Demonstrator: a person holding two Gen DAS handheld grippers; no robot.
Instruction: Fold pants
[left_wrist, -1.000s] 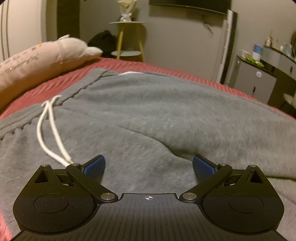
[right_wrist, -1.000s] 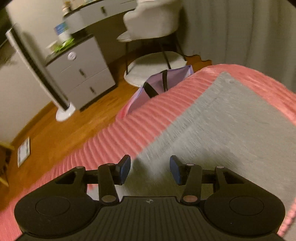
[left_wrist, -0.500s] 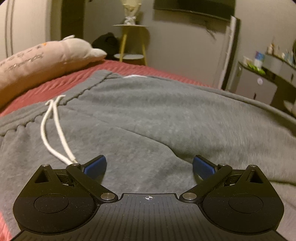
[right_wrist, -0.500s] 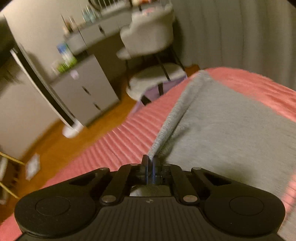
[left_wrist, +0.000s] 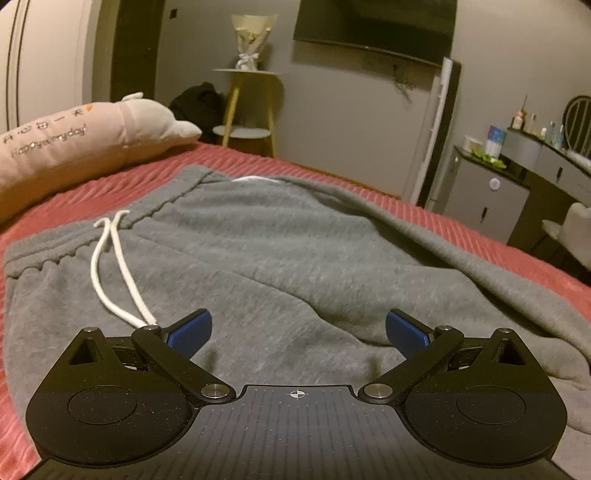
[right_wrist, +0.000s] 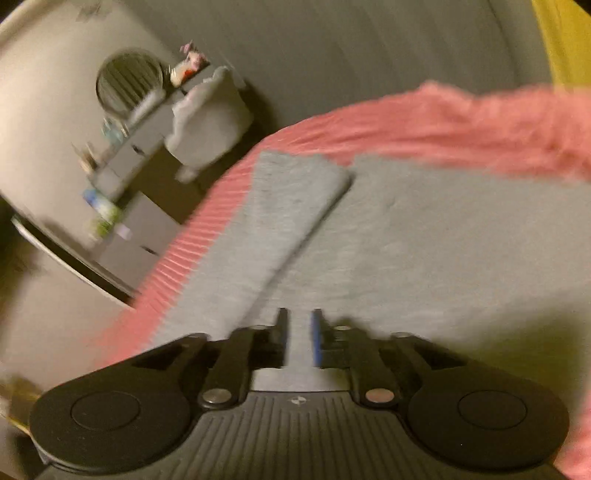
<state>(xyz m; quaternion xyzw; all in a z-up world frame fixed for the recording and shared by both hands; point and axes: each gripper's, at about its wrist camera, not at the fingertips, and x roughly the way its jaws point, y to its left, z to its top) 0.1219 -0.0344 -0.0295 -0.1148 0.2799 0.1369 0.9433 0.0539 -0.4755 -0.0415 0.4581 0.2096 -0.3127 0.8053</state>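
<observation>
1 pants, 2 tools, 1 pillow.

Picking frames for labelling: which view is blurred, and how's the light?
Left wrist: mostly sharp, dim warm light, pants slightly soft, fisheye bends the walls. Right wrist: heavy motion blur smears the bed cover and dresser; yellow cast at right.

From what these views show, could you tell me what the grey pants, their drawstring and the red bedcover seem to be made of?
Pants: probably soft cotton-blend fleece, matte heathered grey, ribbed waistband. Drawstring: white cord, looks like woven cotton; weave too small to confirm. Bedcover: plush ribbed fabric, likely corduroy-like velour, with raised parallel ridges.
</observation>
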